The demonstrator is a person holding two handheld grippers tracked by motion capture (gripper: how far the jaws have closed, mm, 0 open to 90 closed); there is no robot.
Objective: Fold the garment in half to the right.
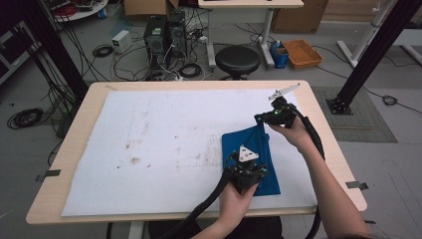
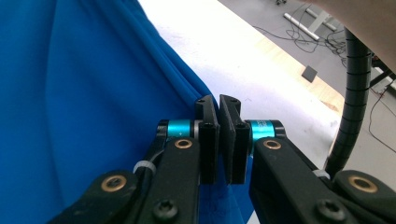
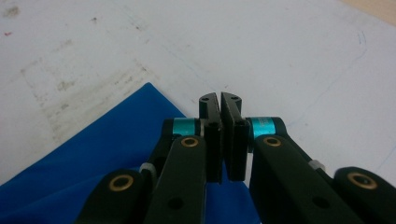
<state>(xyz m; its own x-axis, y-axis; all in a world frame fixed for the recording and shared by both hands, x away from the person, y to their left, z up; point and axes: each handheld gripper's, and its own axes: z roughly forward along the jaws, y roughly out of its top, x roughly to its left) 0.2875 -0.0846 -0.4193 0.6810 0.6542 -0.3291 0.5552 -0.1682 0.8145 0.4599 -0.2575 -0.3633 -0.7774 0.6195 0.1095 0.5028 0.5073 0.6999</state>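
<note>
A blue cloth (image 1: 249, 149) lies folded on the right half of the white mat (image 1: 159, 144). Its near part is under my left gripper (image 1: 248, 170), whose jaws are pressed together on a fold of the blue cloth (image 2: 84, 107). The left gripper (image 2: 219, 105) has the cloth's edge running beside it. My right gripper (image 1: 263, 121) is at the cloth's far right corner, and that edge rises slightly toward it. In the right gripper view the right gripper (image 3: 219, 100) is shut, with the blue cloth (image 3: 116, 144) passing under and between its jaws.
The wooden table (image 1: 89, 99) carries the stained white mat. Behind the table stand a black stool (image 1: 237, 59), computer towers (image 1: 155, 32), loose cables and an orange tray (image 1: 301, 52). Black frame posts (image 1: 378, 47) rise at both sides.
</note>
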